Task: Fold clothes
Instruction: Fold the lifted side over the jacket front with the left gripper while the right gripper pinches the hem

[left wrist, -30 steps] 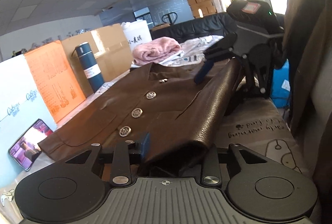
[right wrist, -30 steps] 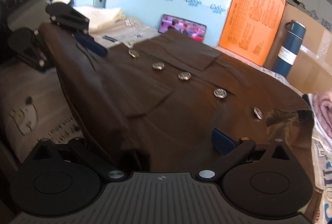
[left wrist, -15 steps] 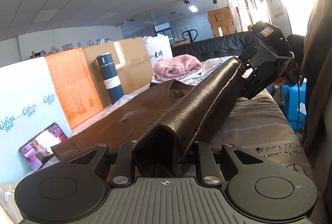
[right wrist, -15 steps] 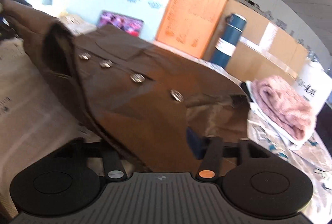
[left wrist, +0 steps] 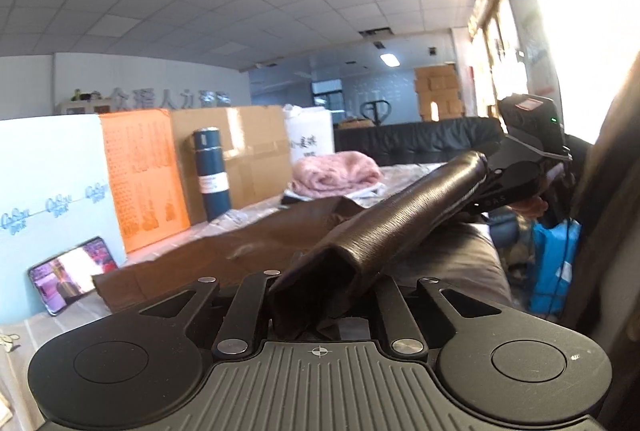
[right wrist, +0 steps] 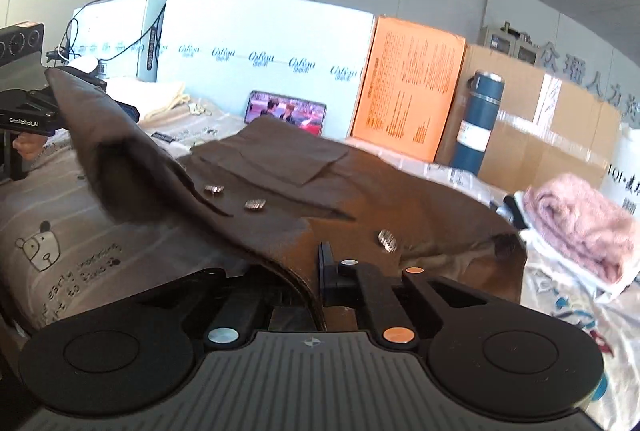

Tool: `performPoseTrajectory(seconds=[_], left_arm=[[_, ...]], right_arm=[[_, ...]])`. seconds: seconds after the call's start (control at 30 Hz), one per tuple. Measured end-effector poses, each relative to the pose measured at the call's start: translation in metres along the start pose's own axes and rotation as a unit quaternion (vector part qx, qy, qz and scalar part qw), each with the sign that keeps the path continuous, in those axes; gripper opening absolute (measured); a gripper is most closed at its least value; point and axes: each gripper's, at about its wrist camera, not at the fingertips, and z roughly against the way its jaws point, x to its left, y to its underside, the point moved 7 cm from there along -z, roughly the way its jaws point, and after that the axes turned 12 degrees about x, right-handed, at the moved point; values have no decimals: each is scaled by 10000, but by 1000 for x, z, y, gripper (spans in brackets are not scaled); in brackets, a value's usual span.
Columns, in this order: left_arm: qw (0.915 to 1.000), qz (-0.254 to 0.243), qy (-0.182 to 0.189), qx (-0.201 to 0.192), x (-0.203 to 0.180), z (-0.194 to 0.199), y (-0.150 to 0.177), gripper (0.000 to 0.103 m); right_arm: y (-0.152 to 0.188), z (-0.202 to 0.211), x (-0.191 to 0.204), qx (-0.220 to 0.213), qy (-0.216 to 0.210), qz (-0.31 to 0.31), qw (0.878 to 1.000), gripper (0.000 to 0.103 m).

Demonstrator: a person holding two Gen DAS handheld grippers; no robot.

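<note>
The brown leather jacket [right wrist: 360, 199] fills the frame's middle, spread on the printed table cover [right wrist: 72, 251], its near edge raised between the 2 grippers. The left gripper [left wrist: 320, 295], bottom centre of its view, is clamped on a folded edge. The right gripper [right wrist: 304, 283] pinches the edge, lower centre. 3 metal buttons [right wrist: 254, 204] show mid-frame.

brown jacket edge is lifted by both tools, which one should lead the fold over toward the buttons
Left, probably. The left tool grips the hem end of the brown jacket, raised clear of the table. The right tool clamps near the collar, low beside the buttons, better as the pivot.
</note>
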Motion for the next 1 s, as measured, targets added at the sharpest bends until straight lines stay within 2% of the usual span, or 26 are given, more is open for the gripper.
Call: performPoseTrajectory(seconds=[0.1,0.23,0.33,0.53,0.8,0.9,1.0], left_arm=[[9993,277,-231,-121,22,-9,-19,12],[9939,1028,-382,-145,65,-26,-36,13],[9868,1577,-372,-39,96,-44,-38,13],[9688,2463,-132,256,146,-86,-32,13],[9383,3336,-126,903,188,-135,12,13],[9246,3672,-80,1008,199,-141,27,13],[9094,4038,-71,997,214,-143,38,20]], right_arm=[[-21,-6,-10,-214,69,271,9994,4],[-56,-14,-27,-272,4,868,9959,4],[-80,-28,-42,25,-272,1353,9904,4],[-117,-64,-78,816,-794,1852,9761,4],[-136,-111,-129,1501,-492,1983,9673,35],[-136,-119,-156,1404,-291,1584,9769,43],[-133,-121,-184,1094,39,951,9894,62]])
